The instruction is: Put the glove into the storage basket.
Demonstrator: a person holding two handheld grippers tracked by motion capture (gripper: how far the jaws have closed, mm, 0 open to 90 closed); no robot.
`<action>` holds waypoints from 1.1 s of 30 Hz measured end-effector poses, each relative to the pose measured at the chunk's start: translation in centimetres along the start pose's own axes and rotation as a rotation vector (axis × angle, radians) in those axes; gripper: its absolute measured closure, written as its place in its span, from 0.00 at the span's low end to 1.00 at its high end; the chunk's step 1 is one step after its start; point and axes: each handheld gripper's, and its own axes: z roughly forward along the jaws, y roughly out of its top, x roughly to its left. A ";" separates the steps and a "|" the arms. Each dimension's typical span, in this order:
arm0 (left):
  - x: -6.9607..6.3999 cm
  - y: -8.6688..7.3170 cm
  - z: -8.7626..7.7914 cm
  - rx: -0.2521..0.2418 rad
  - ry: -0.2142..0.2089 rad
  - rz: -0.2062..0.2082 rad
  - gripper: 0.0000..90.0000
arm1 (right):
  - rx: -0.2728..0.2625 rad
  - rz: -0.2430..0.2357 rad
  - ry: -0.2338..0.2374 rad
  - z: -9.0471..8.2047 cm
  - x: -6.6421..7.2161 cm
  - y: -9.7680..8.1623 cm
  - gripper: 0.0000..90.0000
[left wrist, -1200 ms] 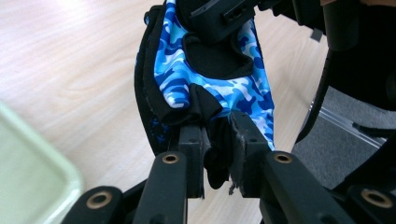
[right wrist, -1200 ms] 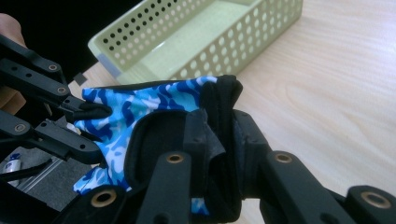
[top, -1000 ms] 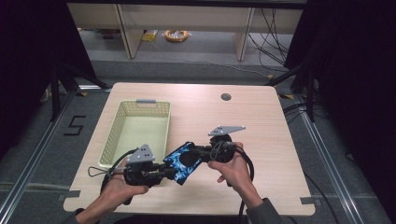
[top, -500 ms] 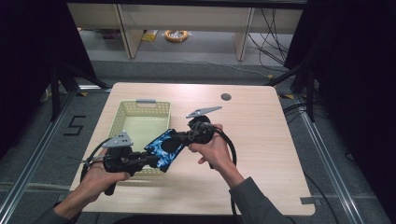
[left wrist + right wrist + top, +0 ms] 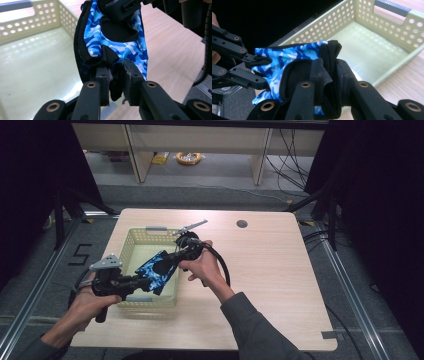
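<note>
A blue camouflage glove (image 5: 156, 270) is held above the pale green basket (image 5: 131, 245), gripped at opposite ends by the left tongs (image 5: 141, 281) and the right tongs (image 5: 172, 259).

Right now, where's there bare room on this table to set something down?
The tabletop is bare right of the right hand, out to the far edge past the round hole. It is crowded left: the basket sits there, both grippers holding the blue glove over it.
</note>
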 end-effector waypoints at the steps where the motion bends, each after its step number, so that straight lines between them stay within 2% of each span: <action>1: 0.0 0.0 0.0 0.000 0.000 0.000 0.85 | 0.000 0.000 0.000 0.0 0.0 0.0 0.87; 3: 1.0 -0.3 0.3 0.010 0.002 -0.022 0.84 | 0.016 0.005 0.004 1.1 -0.4 0.4 0.87; 7: 1.7 -0.6 0.7 0.017 0.007 -0.036 0.84 | 0.034 0.014 -0.001 2.0 -0.7 0.6 0.87; 9: 2.5 -0.9 1.1 0.031 0.011 -0.054 0.84 | 0.049 0.018 -0.003 3.3 -1.2 0.7 0.87; 11: 2.7 -1.1 1.3 0.033 0.021 -0.059 0.84 | 0.054 0.017 -0.003 3.5 -1.3 0.7 0.87; 15: 3.6 -1.9 2.3 0.062 0.016 -0.084 0.84 | 0.089 0.018 -0.008 5.3 -2.1 0.5 0.87; 16: 3.6 -1.9 2.3 0.062 0.016 -0.084 0.84 | 0.089 0.018 -0.008 5.3 -2.1 0.5 0.87; 18: 3.9 -2.1 2.7 0.068 0.020 -0.089 0.84 | 0.118 0.042 -0.014 6.1 -2.4 0.3 0.87; 19: 4.3 -2.4 3.0 0.091 0.021 -0.094 0.84 | 0.125 0.043 -0.015 6.5 -2.5 0.3 0.87; 22: 4.4 -2.6 3.5 0.100 0.030 -0.105 0.84 | 0.139 0.040 -0.021 7.1 -2.7 0.1 0.87; 24: 4.7 -2.7 3.8 0.113 0.026 -0.110 0.84 | 0.160 0.043 -0.038 7.8 -3.0 0.0 0.86; 25: 4.8 -2.9 3.9 0.117 0.032 -0.112 0.84 | 0.161 0.025 -0.041 8.0 -3.1 0.0 0.86; 27: 5.2 -3.1 4.2 0.137 0.030 -0.127 0.83 | 0.177 0.033 -0.057 8.4 -3.0 0.0 0.86; 30: 5.5 -3.2 4.2 0.167 0.033 -0.103 0.82 | 0.185 0.025 -0.068 8.8 -2.9 -0.1 0.86; 31: 5.4 -3.3 4.4 0.155 0.034 -0.124 0.82 | 0.199 0.034 -0.075 8.9 -2.8 -0.1 0.86; 32: 5.3 -3.4 4.5 0.158 0.034 -0.124 0.80 | 0.217 0.026 -0.091 9.3 -2.7 -0.2 0.86; 33: 5.3 -3.2 4.5 0.181 0.034 -0.102 0.78 | 0.222 0.025 -0.095 9.4 -2.7 -0.2 0.87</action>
